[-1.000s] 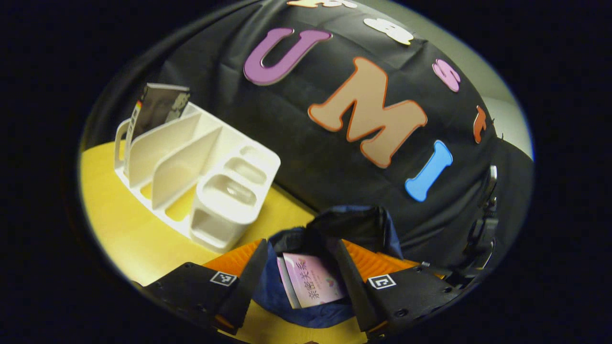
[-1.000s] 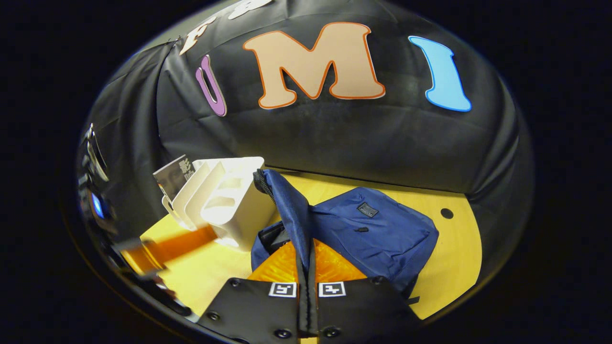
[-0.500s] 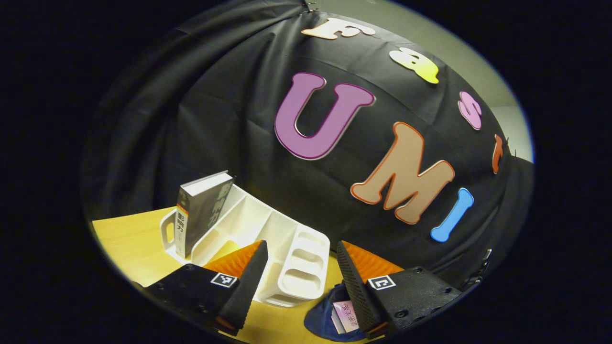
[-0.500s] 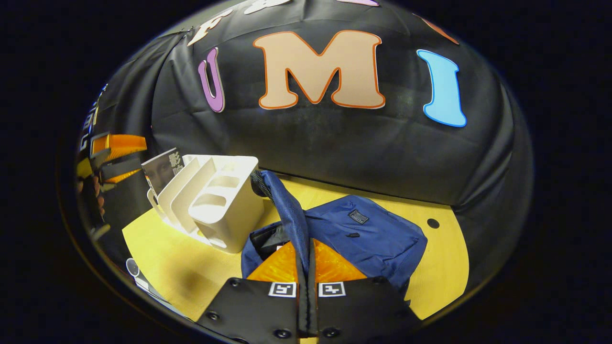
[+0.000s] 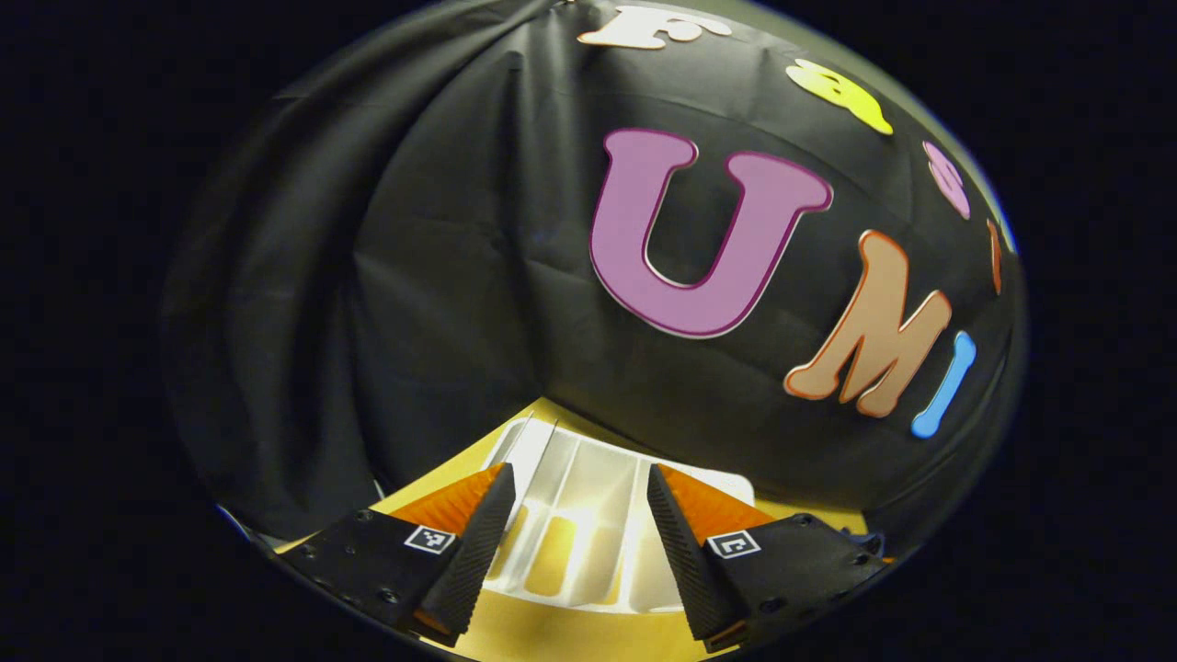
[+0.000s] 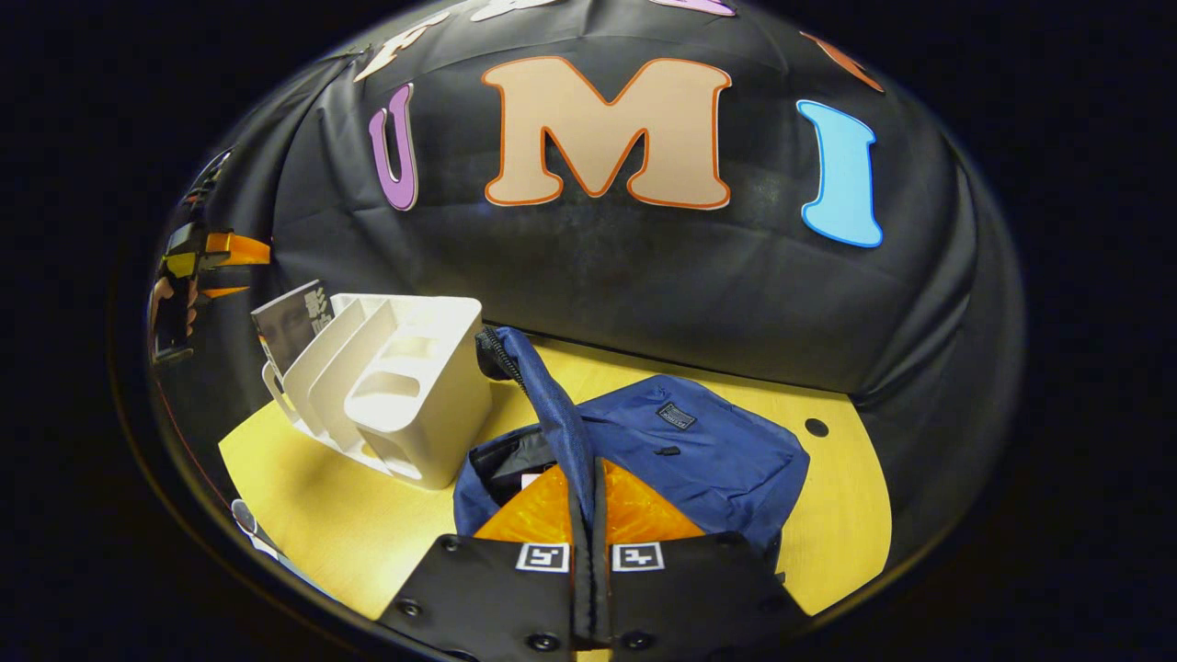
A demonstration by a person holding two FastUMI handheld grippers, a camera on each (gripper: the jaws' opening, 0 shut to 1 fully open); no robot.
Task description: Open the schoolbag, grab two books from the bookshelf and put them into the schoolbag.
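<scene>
Each gripper (image 5: 570, 533) has ribbed pads, black screwed housings and square black-and-white markers.

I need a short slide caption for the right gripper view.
Right gripper pinches the blue schoolbag's flap open beside the white bookshelf holding one book.

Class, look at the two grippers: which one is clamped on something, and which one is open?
The right gripper is shut on the schoolbag flap; the left gripper is open above the bookshelf.
</scene>
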